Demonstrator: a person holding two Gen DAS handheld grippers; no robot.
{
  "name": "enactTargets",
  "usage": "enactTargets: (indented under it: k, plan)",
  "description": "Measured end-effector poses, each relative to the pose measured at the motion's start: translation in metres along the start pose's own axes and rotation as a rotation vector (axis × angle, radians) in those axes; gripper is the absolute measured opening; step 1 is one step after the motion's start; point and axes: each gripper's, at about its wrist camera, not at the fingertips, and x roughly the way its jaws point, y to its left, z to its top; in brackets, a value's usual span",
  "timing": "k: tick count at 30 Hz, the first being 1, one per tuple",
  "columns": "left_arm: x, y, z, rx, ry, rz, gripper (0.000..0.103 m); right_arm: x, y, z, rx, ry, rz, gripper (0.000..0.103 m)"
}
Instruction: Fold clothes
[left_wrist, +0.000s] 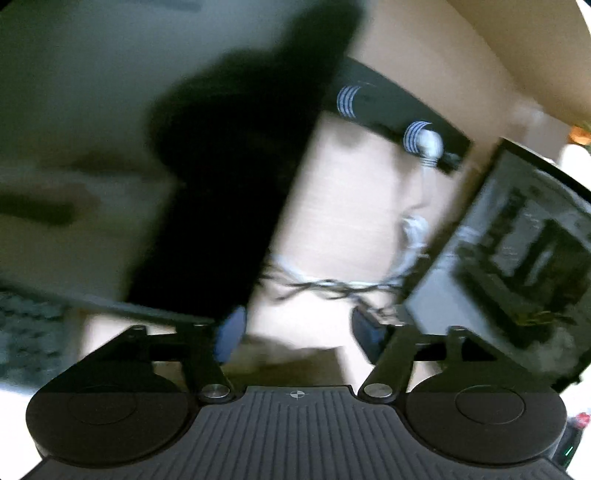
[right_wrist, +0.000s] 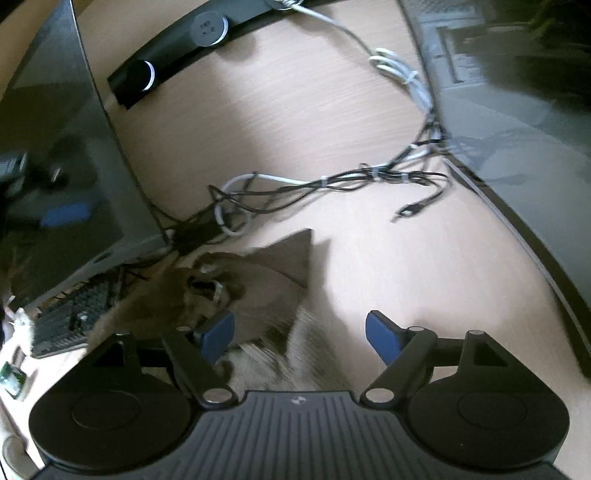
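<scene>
Pale wood-grain tabletop (right_wrist: 314, 96) carries tangled thin cables (right_wrist: 332, 181) between two dark glossy screens. Right gripper (right_wrist: 299, 334) has its jaws wide, empty, above a crumpled brown-grey garment (right_wrist: 266, 280); one blue pad sits just beside the cloth. Left gripper (left_wrist: 297, 332) also gapes wide, a blurred black shape (left_wrist: 229, 177) ahead

A light wooden desk (right_wrist: 314, 96) fills the middle of the right wrist view. A tangle of cables (right_wrist: 332, 181) crosses its centre. A black bar (right_wrist: 177, 55) lies at upper left, a keyboard (right_wrist: 70, 325) at lower left, and what seem to be monitors (right_wrist: 66, 166) stand along both sides.
</scene>
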Motion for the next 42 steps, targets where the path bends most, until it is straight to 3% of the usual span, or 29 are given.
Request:
enactTargets:
  k: [6, 9, 11, 12, 13, 16, 19, 24, 26, 31, 34, 38, 42]
  plan:
    - [-0.031, 0.05, -0.03, -0.009, 0.064, 0.198, 0.094, 0.045, 0.038, 0.018, -0.057, 0.018, 0.08, 0.076]
    - [-0.045, 0.071, -0.05, -0.055, 0.105, 0.23, 0.097, 0.073, 0.058, 0.014, -0.091, 0.079, 0.097, 0.076]
    - [-0.05, 0.079, -0.062, -0.079, 0.134, 0.239, 0.099, 0.092, 0.071, 0.012, -0.113, 0.12, 0.109, 0.061]
    - [-0.053, 0.083, -0.067, -0.088, 0.148, 0.241, 0.099, 0.102, 0.078, 0.011, -0.124, 0.141, 0.114, 0.032]
    - [-0.055, 0.086, -0.071, -0.093, 0.158, 0.242, 0.099, 0.101, 0.086, 0.013, -0.155, 0.128, 0.121, 0.016]
    - [-0.063, 0.095, -0.079, -0.092, 0.171, 0.223, 0.099, 0.082, 0.103, 0.029, -0.243, 0.024, 0.105, 0.012]
    - [-0.057, 0.095, -0.079, -0.091, 0.17, 0.195, 0.099, 0.068, 0.1, 0.048, -0.272, -0.04, 0.05, 0.012]
    - [-0.034, 0.093, -0.08, -0.08, 0.189, 0.163, 0.099, 0.1, 0.064, 0.028, -0.286, 0.163, -0.068, 0.015]
    - [-0.025, 0.094, -0.084, -0.079, 0.217, 0.178, 0.099, 0.104, 0.055, 0.012, -0.311, 0.195, -0.096, 0.024]
    - [-0.038, 0.102, -0.097, -0.086, 0.241, 0.226, 0.099, 0.066, 0.058, 0.019, -0.401, 0.095, -0.103, 0.058]
    - [-0.058, 0.107, -0.112, -0.133, 0.236, 0.218, 0.099, 0.053, 0.047, 0.026, -0.42, 0.111, -0.074, 0.058]
    - [-0.083, 0.106, -0.141, -0.21, 0.234, 0.162, 0.099, 0.054, 0.023, 0.024, -0.348, 0.21, -0.029, 0.058]
    - [-0.096, 0.101, -0.164, -0.212, 0.247, 0.15, 0.099, 0.024, 0.009, 0.006, -0.277, 0.25, -0.015, 0.058]
